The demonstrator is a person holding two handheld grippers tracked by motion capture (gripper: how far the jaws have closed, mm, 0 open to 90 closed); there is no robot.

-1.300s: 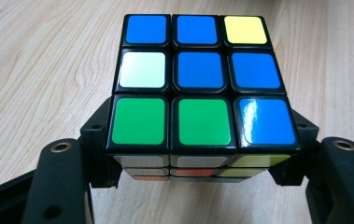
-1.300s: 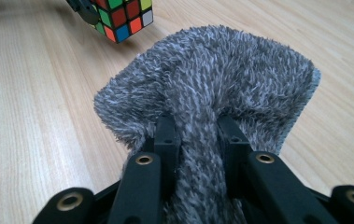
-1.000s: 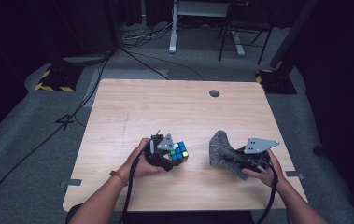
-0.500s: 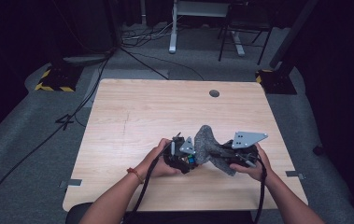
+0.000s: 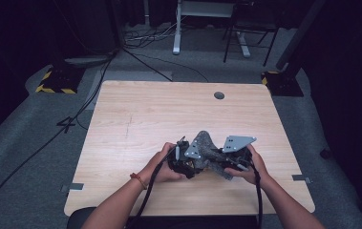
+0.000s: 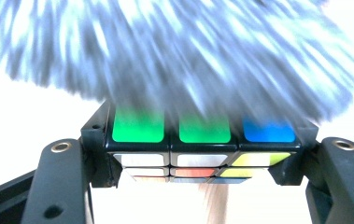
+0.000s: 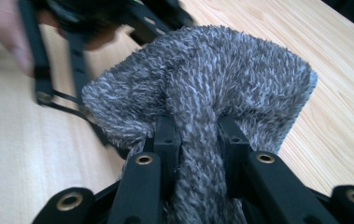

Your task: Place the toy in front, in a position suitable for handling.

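Your left gripper (image 6: 202, 163) is clamped on the puzzle cube (image 6: 202, 147) — both jaws press its sides, green and blue stickers facing up. Your right gripper (image 7: 198, 140) pinches a fold of the grey fuzzy cloth (image 7: 202, 88), jaws squeezed tight on the fabric. In the high view the two grippers meet near the front edge of the wooden table (image 5: 169, 109), and the cloth drapes right over the cube's top — blurred in the left gripper view.
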